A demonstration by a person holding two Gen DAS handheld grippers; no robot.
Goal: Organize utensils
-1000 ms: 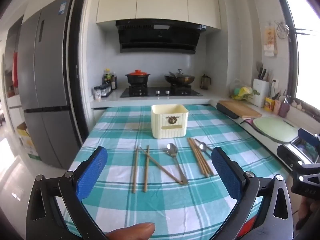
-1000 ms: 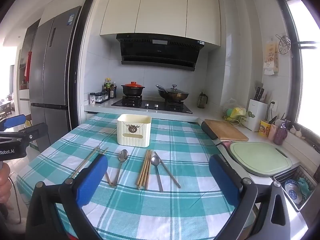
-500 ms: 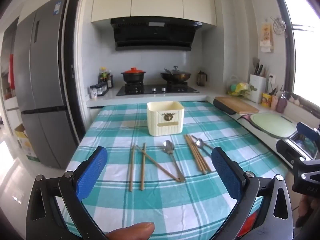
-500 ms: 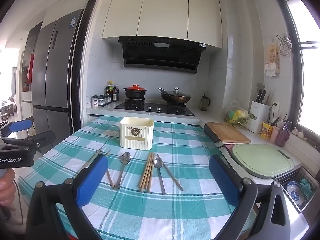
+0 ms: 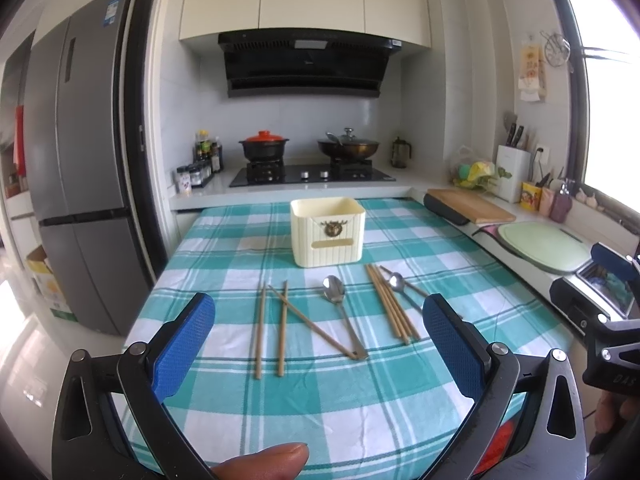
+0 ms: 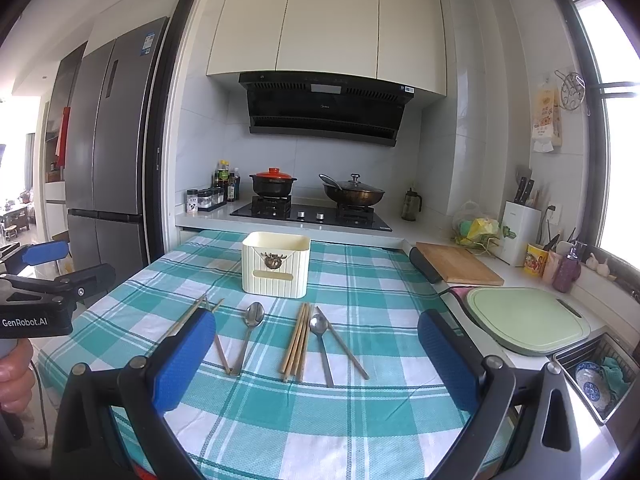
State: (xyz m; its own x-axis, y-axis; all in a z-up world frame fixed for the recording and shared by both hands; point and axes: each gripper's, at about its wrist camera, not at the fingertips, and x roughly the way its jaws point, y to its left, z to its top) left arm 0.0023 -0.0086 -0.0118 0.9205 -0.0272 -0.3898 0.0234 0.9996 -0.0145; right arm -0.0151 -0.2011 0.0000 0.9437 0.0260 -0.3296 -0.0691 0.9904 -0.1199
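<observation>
Chopsticks (image 5: 390, 306) and spoons (image 5: 340, 312) loose on desk (image 5: 224, 256), before cream holder (image 5: 327, 232). Left gripper (image 5: 318, 344), right gripper (image 6: 316, 356): fingers apart, empty, poised for pickup.

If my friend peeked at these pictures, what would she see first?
Probably the green-and-white checked tablecloth, with a cream box standing in the middle of it. In front of the box lie wooden chopsticks and two shiny spoons, spread in a row. Two big grippers, left and right, frame the bottom, blue jaws wide open and holding nothing.
</observation>
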